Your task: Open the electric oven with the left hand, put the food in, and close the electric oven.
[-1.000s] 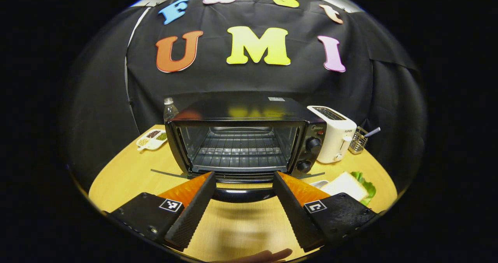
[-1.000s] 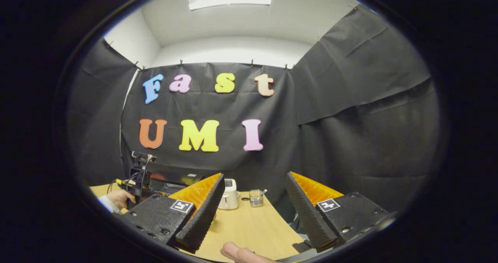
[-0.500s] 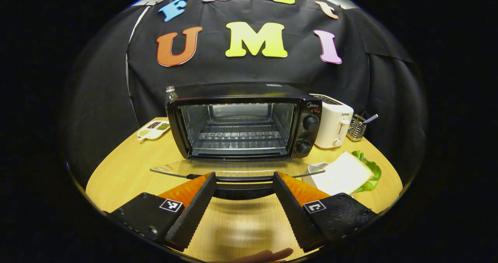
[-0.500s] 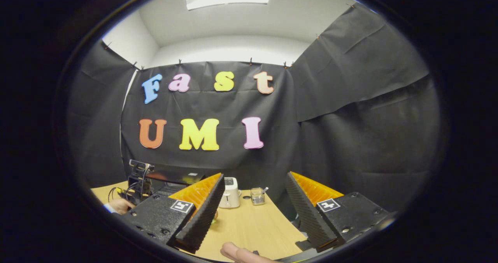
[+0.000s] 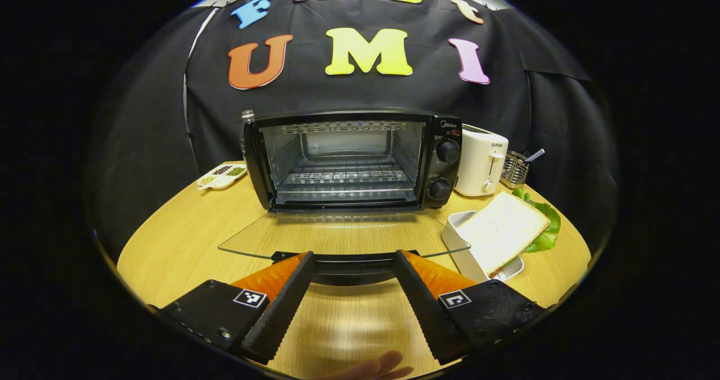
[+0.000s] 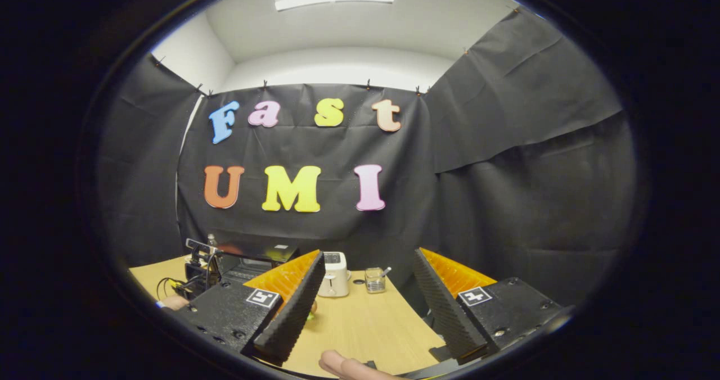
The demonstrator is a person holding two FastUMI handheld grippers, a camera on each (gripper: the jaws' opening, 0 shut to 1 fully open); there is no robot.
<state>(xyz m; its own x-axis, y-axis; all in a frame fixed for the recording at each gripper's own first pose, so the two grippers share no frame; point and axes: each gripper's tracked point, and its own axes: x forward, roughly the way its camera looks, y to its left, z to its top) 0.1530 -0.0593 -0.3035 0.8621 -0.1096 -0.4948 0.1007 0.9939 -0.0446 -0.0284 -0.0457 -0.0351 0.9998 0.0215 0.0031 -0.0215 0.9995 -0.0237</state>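
In the left gripper view the black electric oven (image 5: 349, 161) stands at the back of the round wooden table (image 5: 180, 228). Its glass door (image 5: 343, 236) lies folded down almost flat, showing the wire rack inside. My left gripper (image 5: 351, 267) is open, and the door's dark handle (image 5: 351, 268) runs across the gap between its fingertips. A slice of bread (image 5: 500, 231) on lettuce rests in a white dish to the oven's right. My right gripper (image 6: 365, 307) is open with nothing in it, held over the table's right side; the oven (image 6: 259, 253) lies far to its left.
A white toaster (image 5: 481, 161) and a wire utensil holder (image 5: 514, 169) stand right of the oven, a divided snack tray (image 5: 221, 176) to its left, a bottle (image 5: 247, 116) behind. In the right gripper view the toaster (image 6: 336, 281) stands straight ahead.
The oven door has swung down from part-open to almost flat, with my left gripper lowering along with its handle. The right gripper has barely shifted.
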